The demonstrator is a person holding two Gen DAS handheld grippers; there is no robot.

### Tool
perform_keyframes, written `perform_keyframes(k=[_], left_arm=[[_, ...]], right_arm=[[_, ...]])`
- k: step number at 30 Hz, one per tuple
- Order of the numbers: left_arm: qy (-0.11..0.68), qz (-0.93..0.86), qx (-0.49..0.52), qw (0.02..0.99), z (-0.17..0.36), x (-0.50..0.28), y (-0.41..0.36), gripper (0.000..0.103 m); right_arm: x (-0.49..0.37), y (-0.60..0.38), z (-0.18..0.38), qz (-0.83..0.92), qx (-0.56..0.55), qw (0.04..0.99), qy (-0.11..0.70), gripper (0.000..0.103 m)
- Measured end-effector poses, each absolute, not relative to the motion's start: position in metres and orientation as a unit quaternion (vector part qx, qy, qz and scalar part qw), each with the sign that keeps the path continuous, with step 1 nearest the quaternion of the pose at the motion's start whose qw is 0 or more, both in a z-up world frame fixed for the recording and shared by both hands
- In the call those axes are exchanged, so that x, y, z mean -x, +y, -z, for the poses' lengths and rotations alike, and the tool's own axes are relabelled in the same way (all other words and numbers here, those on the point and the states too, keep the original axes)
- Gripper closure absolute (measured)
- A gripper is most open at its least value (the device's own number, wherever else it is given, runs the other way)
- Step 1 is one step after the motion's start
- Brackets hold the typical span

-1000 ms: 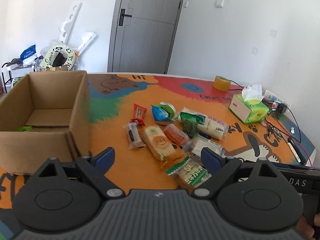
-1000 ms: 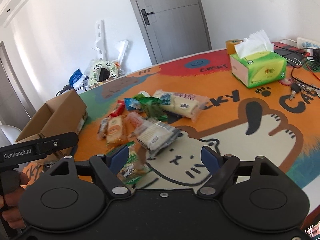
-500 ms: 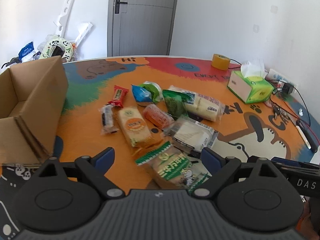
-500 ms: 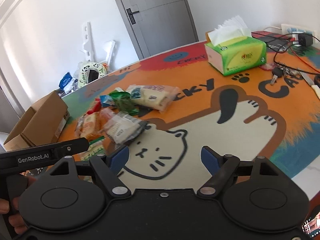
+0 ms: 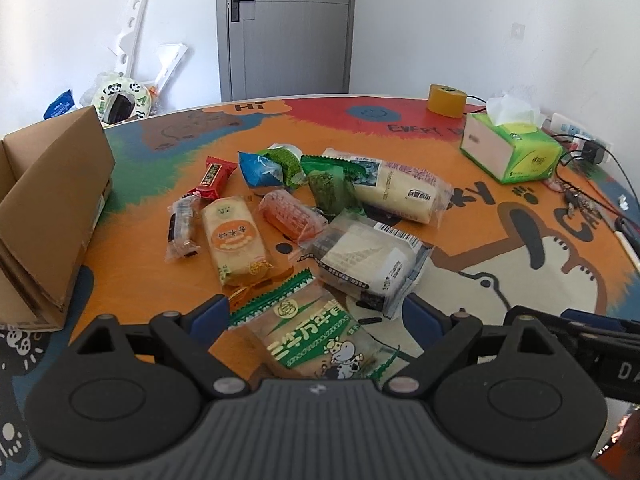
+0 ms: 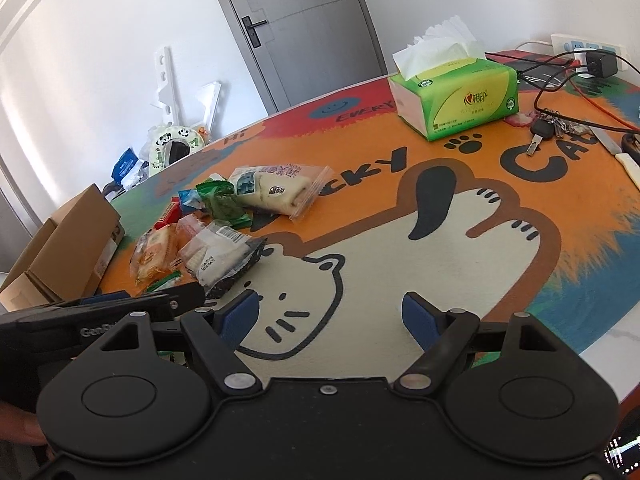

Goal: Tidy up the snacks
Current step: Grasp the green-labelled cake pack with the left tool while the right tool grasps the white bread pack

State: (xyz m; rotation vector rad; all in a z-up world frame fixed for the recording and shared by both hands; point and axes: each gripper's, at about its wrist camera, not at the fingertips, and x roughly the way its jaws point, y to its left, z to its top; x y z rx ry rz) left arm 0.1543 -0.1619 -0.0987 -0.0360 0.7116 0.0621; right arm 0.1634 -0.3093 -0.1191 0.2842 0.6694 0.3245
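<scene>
Both tools gaping wide, gripping nothing: left tool [image 5: 316, 316] hovering over green-striped snack pack [image 5: 316, 340], right tool [image 6: 330, 314] over bare counter [image 6: 400, 248].

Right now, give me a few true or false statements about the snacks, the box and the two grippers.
1. The left gripper is open over a green-edged snack pack. True.
2. The right gripper holds a snack. False: it is open, nothing between its fingers.
3. The cardboard box sits left of the snacks in the left wrist view. True.
4. The tissue box lies inside the cardboard box. False: it stands on the mat, apart.
</scene>
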Motion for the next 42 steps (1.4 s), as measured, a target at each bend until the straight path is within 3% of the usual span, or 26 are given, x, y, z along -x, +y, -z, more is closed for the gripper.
perform_keyframes(k=[14, 19, 21, 22, 23, 42], left_arm=[[0.352, -0.040, 0.046, 0.934, 0.105, -0.141, -0.125, 0.015], [0.343, -0.034, 0.046, 0.938, 0.107, -0.135, -0.115, 0.032], [0.338, -0.031, 0.047, 0.940, 0.107, -0.135, -0.113, 0.042], [0.337, -0.030, 0.045, 0.940, 0.107, -0.134, -0.111, 0.053], [0.336, -0.029, 0.045, 0.940, 0.106, -0.134, -0.109, 0.055], [0.324, -0.032, 0.081, 0.942, 0.090, -0.138, -0.068, 0.055]], right_arm=[[-0.172, -0.277, 0.118, -0.183, -0.118, 0.920, 0.327, 0.024], [-0.176, -0.264, 0.115, -0.192, -0.103, 0.922, 0.321, 0.024], [-0.178, -0.259, 0.113, -0.194, -0.098, 0.923, 0.318, 0.024], [-0.180, -0.257, 0.113, -0.195, -0.095, 0.923, 0.317, 0.024], [-0.182, -0.254, 0.112, -0.195, -0.093, 0.924, 0.316, 0.024], [-0.224, -0.212, 0.109, -0.226, -0.057, 0.923, 0.306, 0.018]])
